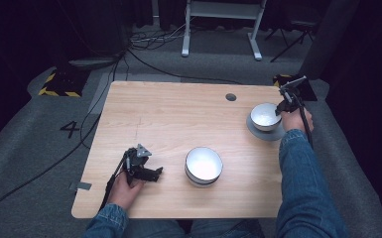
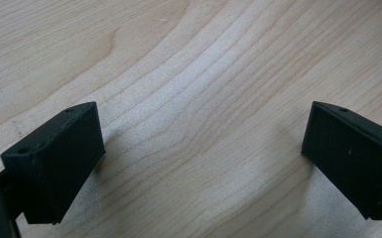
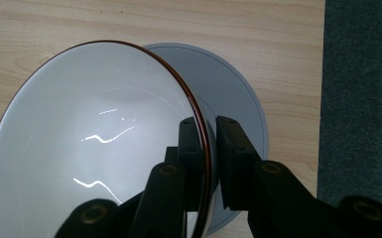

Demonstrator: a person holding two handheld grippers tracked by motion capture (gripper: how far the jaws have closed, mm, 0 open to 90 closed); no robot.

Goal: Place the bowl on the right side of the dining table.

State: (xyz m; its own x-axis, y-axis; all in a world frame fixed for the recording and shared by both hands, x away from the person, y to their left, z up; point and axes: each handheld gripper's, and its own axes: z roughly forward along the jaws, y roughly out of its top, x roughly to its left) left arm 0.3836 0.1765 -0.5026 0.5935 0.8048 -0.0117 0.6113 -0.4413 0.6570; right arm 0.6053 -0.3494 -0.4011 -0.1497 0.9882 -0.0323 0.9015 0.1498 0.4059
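My worry is the thin hold: the right hand-held gripper pinches only the brown-edged rim of the white bowl, one jaw inside and one outside, so the bowl could pivot or slip out and knock against the grey plate beneath it. I judge that a tilt while it settles would land it off centre, near the right edge of the surface. In the high view that bowl sits over the plate at the right of the frame, while a second white bowl stands apart at lower centre. The left hand-held gripper is spread wide above bare wood, gripping nothing.
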